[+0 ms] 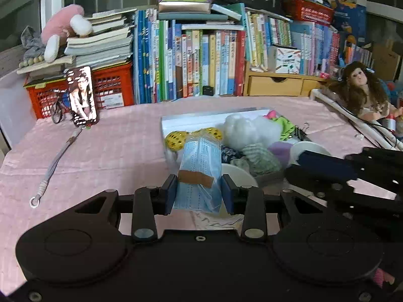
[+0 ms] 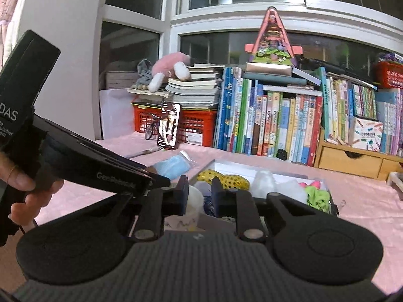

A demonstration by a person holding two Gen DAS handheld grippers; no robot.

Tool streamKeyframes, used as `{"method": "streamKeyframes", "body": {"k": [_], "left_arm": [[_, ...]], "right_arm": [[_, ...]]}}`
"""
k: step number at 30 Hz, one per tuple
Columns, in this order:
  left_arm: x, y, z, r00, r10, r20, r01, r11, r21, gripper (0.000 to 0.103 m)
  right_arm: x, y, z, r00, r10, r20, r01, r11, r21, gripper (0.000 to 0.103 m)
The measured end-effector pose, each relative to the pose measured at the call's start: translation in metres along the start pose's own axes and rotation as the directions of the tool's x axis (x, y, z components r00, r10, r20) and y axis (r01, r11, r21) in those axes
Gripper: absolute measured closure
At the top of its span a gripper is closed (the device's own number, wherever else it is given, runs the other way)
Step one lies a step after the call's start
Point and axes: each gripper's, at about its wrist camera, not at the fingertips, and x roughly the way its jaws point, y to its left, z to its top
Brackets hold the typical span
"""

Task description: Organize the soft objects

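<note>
The left gripper (image 1: pixel 199 191) has its jaws closed on a pack of blue face masks (image 1: pixel 200 168), a clear-wrapped bundle with a strip of brown tape across it, held above the near edge of a shallow white tray (image 1: pixel 201 120) that sits on the pink tablecloth (image 1: pixel 113 146). In the tray lie a yellow dotted toy (image 1: pixel 176 139), a wad of white stuffing (image 1: pixel 241 129), a bright green and pink cloth (image 1: pixel 282 123), a dark patterned fabric (image 1: pixel 230 153) and a pale green knitted piece (image 1: pixel 262 158); a white bowl (image 1: pixel 239 173) sits just under the gripped pack (its rim shows to the right of the mask bundle). The right gripper (image 2: pixel 200 193) hovers over the same tray with its jaws apart and nothing between them; in its camera the left gripper crosses from the left, held by a hand (image 2: pixel 27 191). A phone (image 1: pixel 81 95) with a woman's picture on its screen leans against a red crate (image 1: pixel 110 90) at the back of the table, its strap (image 1: pixel 55 161) trailing forward over the cloth. Behind run a row of books (image 1: pixel 201 60), a pink plush toy (image 1: pixel 65 29) on a stack of books, and a doll (image 1: pixel 360 88) with long brown hair off to the right.
</note>
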Motion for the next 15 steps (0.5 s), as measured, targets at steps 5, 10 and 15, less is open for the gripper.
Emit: {"method": "streamKeyframes", "body": {"k": [5, 10, 15], "left_arm": [[0.0, 0.011, -0.002, 1.0, 0.012, 0.001, -0.012, 1.0, -0.015, 0.067], [-0.004, 0.024, -0.009, 1.0, 0.015, 0.009, -0.015, 0.999, -0.044, 0.068], [-0.003, 0.036, -0.02, 0.999, 0.033, -0.015, -0.035, 0.996, -0.079, 0.068]], "right_arm": [[0.0, -0.005, -0.006, 1.0, -0.007, -0.017, 0.007, 1.0, -0.006, 0.07], [-0.03, 0.003, -0.033, 0.996, 0.075, -0.047, -0.074, 0.997, 0.007, 0.044], [-0.055, 0.014, -0.075, 0.979, 0.111, -0.174, -0.122, 0.991, -0.058, 0.04]]}}
